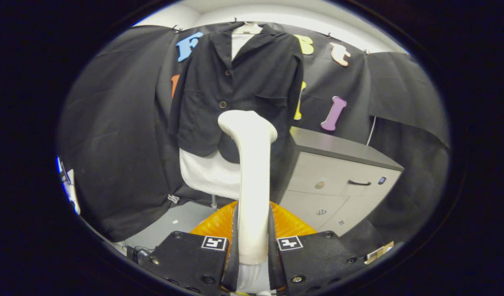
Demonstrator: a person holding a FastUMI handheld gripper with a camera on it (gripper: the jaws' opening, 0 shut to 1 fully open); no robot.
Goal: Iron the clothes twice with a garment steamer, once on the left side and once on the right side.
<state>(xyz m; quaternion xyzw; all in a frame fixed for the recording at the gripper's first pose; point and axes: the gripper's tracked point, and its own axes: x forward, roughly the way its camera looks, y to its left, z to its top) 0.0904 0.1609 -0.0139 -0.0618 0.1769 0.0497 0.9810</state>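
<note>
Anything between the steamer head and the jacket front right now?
Nothing visible. The gripper is shut on the white steamer, whose head rises ahead of the fingers toward the hanging black jacket. The grey cabinet stands off to the jacket's side, out of the path.

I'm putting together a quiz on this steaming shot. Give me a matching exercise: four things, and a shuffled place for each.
Things:
1. garment steamer
2. dark jacket
3. grey cabinet
4. white garment

Places:
A. hanging on a hanger against the booth wall
B. clamped between the fingers of the gripper
C. showing below the jacket's hem
D. standing beside the jacket, beyond the fingers

Pairs: 1-B, 2-A, 3-D, 4-C
</note>
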